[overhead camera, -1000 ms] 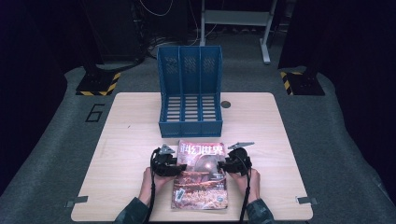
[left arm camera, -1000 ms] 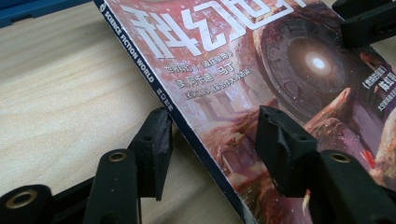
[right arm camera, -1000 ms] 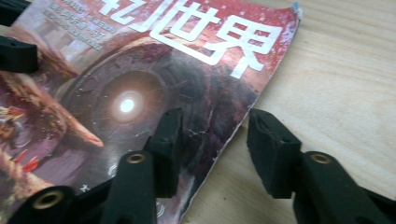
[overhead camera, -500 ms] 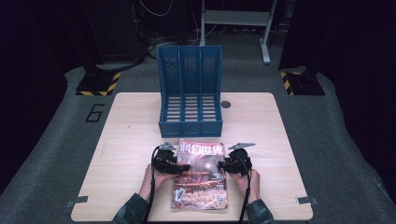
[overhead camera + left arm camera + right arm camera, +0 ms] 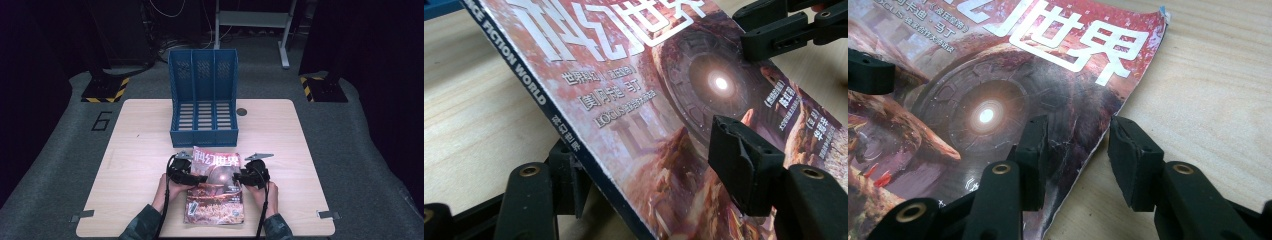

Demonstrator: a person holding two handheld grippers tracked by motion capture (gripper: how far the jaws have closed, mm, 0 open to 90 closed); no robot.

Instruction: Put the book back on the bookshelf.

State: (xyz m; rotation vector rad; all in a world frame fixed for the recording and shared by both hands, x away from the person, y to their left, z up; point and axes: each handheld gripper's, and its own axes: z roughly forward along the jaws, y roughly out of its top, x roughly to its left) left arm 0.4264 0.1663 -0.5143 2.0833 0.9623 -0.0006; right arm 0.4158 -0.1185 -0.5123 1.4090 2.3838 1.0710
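Note:
A magazine with a red science-fiction cover lies on the wooden table near its front edge. My left gripper straddles the spine edge. In the left gripper view one jaw sits under the raised spine of the magazine and the other stands over the cover. The left gripper has just been closing, with the spine between its pads but not pinched. My right gripper straddles the magazine's right edge. That gripper is open, one pad over the cover and one over bare wood.
A blue three-slot file rack stands upright behind the magazine, its open slots facing the person. A dark round hole sits in the table right of the rack. Bare wood lies left and right of the magazine.
The left gripper has edged slightly to the right against the magazine's spine. The right gripper and the magazine keep their places.

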